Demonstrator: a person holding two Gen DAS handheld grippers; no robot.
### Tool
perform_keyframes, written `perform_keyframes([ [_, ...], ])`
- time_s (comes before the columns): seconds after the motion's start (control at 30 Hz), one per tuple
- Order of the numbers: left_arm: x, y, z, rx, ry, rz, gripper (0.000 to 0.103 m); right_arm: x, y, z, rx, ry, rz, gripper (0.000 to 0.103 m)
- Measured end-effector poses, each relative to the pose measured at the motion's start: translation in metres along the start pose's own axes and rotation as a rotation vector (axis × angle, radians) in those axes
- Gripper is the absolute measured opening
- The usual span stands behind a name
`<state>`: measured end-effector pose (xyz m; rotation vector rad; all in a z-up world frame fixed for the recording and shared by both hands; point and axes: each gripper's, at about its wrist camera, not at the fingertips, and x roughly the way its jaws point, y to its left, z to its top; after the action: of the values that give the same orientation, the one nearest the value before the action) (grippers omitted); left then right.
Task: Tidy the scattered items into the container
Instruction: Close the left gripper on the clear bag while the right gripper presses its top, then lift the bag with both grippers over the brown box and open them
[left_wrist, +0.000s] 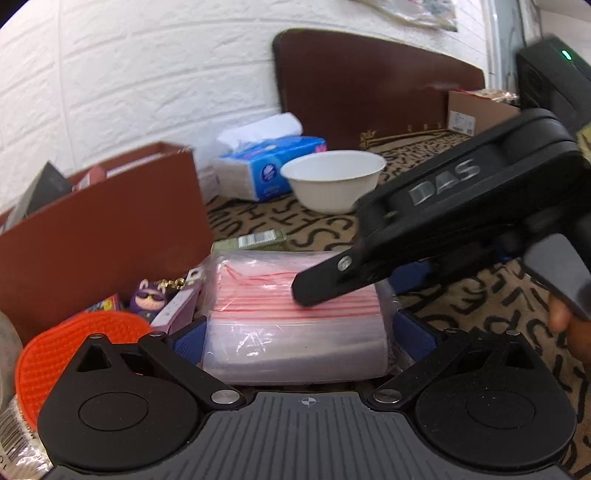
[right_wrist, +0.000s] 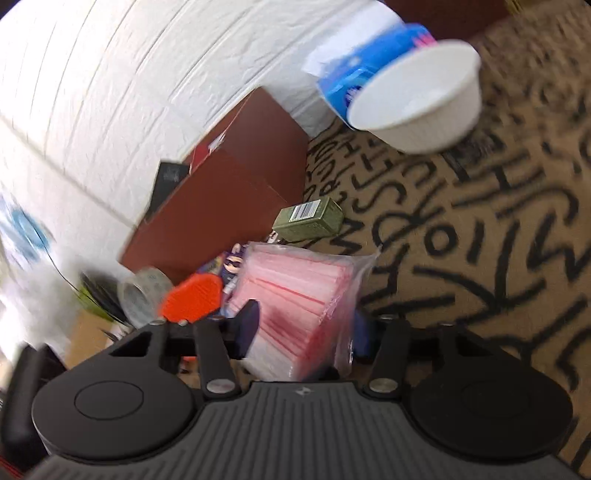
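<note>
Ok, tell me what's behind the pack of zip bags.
Behind the pack of zip bags lies a green box with a barcode, beyond it the white bowl. The pack hides the box's lower part and whatever lies under it.

"DAS" on the right tool (left_wrist: 334, 286), barcode on green box (right_wrist: 308, 218)

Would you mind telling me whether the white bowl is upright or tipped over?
Upright. The white bowl stands on its base on the patterned cloth, its rim facing up, beside the blue tissue pack. Nothing shows inside it.
</note>
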<state>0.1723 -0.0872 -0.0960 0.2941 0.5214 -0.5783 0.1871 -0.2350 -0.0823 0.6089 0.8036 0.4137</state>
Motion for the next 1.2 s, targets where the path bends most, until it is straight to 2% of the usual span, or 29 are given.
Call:
perform_keyframes([
  [0.1,-0.006,0.009,-0.002,-0.082,-0.027,-0.041,0.092,-0.005,-0.002,0.001,-0.044,0.022,0.009,0.045],
  [0.13,-0.007,0.010,-0.003,-0.100,-0.031,-0.050,0.092,-0.006,-0.003,0.002,-0.048,0.027,0.015,0.044],
  [0.37,-0.016,-0.002,0.001,-0.091,-0.039,-0.010,0.092,-0.020,0.009,0.002,-0.106,0.021,0.009,0.040],
  [0.6,-0.034,-0.002,0.009,-0.113,-0.034,0.052,0.092,-0.021,0.023,0.004,-0.123,0.032,0.039,0.040],
  [0.77,-0.046,0.001,0.016,-0.136,-0.021,0.136,0.093,-0.017,0.044,0.009,-0.170,0.050,0.061,0.040],
  [1.03,-0.060,0.026,0.030,-0.212,-0.017,0.216,0.093,-0.008,0.081,0.024,-0.242,0.062,0.108,0.040],
  [1.2,-0.061,0.053,0.054,-0.242,-0.028,0.260,0.093,0.000,0.107,0.047,-0.268,0.041,0.148,0.039],
])
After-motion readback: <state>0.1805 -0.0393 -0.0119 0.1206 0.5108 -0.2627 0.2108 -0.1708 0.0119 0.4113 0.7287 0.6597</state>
